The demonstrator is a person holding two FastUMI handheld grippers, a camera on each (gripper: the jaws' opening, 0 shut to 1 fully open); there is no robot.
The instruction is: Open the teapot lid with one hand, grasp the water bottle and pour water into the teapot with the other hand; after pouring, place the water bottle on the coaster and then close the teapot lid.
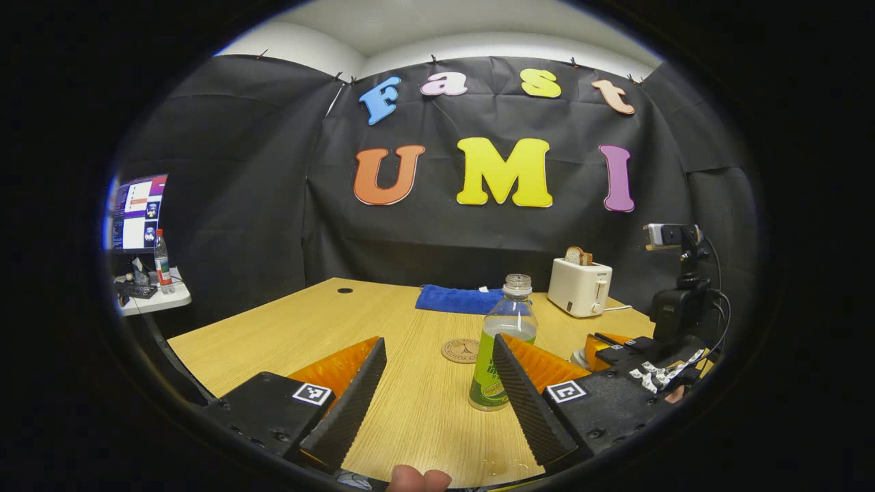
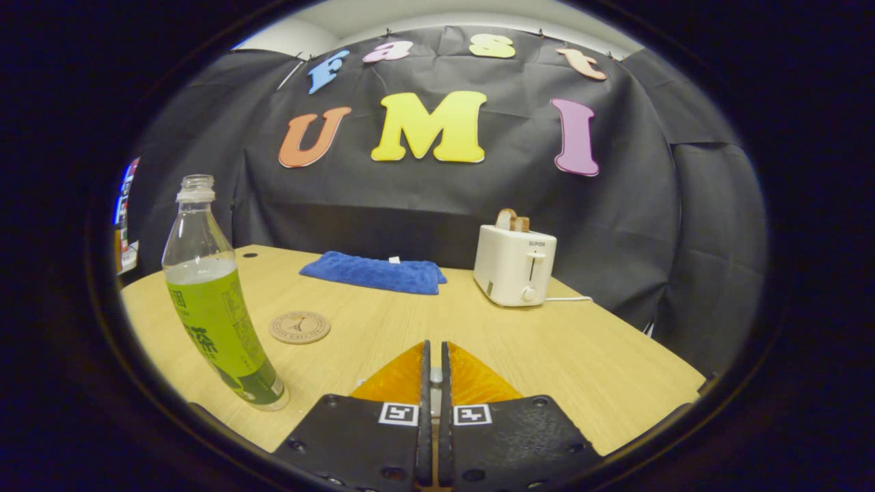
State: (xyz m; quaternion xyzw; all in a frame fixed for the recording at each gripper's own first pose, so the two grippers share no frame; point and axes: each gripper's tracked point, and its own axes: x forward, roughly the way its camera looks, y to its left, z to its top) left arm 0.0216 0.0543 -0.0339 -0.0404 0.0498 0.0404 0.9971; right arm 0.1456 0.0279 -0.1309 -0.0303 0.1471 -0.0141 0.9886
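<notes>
In the left gripper view, we see our left hand-held gripper (image 1: 437, 383) spread wide over the pale wooden tabletop (image 1: 287, 335). The clear plastic water bottle with a green label and no cap (image 1: 502, 342) stands upright just ahead of it, close to the inner side of its right finger, but we cannot tell if they touch. The small round brown coaster (image 1: 460, 350) lies flat a little farther ahead, just left of the bottle. Behind it lies a folded blue cloth (image 1: 456, 299), and a white toaster with bread in it (image 1: 580, 285) stands to the right.

In the right gripper view, our right hand-held gripper (image 2: 433, 372) is pressed almost together, with something small and pale between its fingers that we cannot make out. The bottle stands to its left, the coaster ahead and left, apart from the bottle.
</notes>
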